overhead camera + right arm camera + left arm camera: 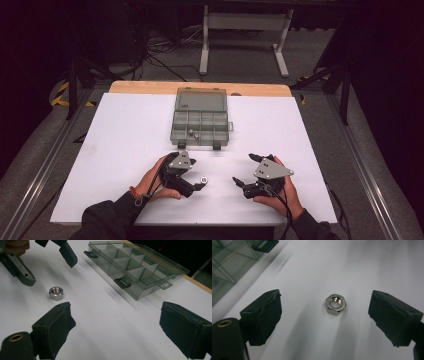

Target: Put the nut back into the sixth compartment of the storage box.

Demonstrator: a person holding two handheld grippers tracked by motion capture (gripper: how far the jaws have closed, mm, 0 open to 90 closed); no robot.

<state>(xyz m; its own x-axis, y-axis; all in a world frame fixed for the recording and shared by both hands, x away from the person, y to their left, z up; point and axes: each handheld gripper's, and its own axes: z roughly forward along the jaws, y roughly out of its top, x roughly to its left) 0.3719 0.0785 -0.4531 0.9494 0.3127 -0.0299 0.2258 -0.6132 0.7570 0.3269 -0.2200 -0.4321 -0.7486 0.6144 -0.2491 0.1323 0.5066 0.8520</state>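
A steel hex nut lies flat on the white table top. My left gripper is low over it, jaws wide apart on either side, and neither pad touches the nut. My right gripper hovers to the right of the nut, also open and empty, pointing toward the left gripper. Behind both stands a grey see-through compartment box with its lid folded back. Small metal parts lie in a front compartment.
The box's two black latches hang off its near edge, close to the grippers. A wooden strip borders the table's far edge. Beyond it are a white table frame and floor cables.
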